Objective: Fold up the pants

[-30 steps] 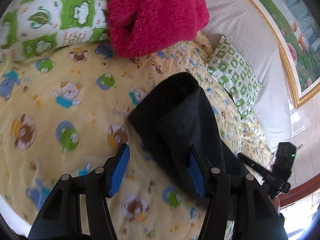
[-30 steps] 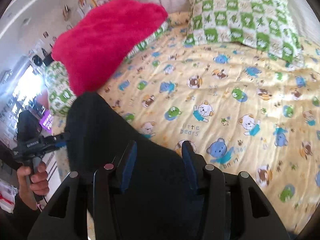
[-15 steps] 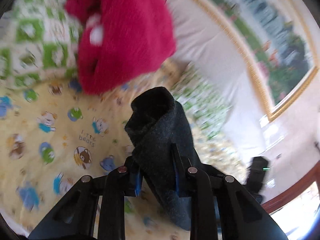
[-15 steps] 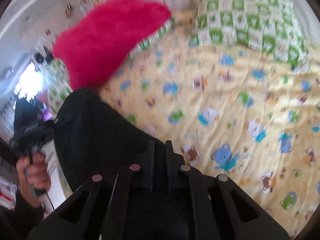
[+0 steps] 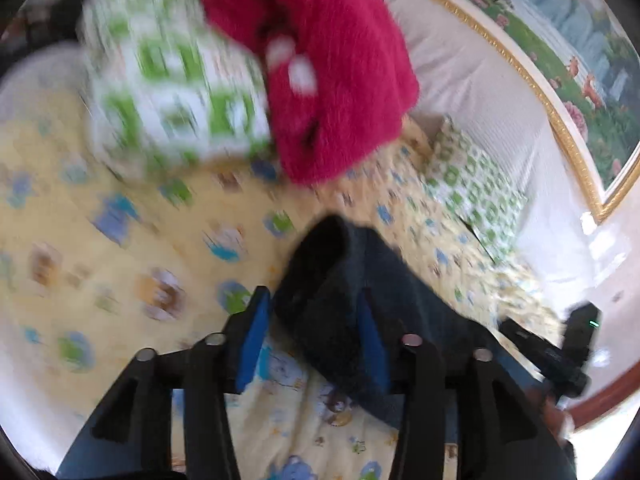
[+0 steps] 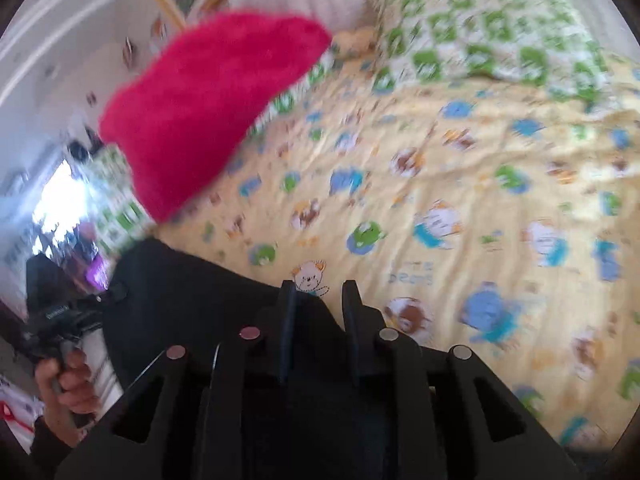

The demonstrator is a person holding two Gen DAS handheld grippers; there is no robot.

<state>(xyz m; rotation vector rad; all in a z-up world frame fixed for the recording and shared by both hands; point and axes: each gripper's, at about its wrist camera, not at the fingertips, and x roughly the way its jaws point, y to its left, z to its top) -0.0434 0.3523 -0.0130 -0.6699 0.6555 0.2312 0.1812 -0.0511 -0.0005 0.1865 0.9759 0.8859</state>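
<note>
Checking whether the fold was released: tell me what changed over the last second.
Both grippers closed on the black pants, lifted the fold, then opened again: the left gripper and right gripper now stand open, the pants let go on the yellow sheet. Red plush and green pillow stayed put.

The pants [image 5: 360, 292] lie on the bed [image 5: 120, 264], their folded end between the left gripper's [image 5: 312, 332] jaws. Beyond the pants a plush [image 5: 332, 72] leans on a pillow [image 5: 176, 96]; another pillow [image 5: 472, 188] lies right of the plush, against the headboard [image 5: 472, 76].
</note>
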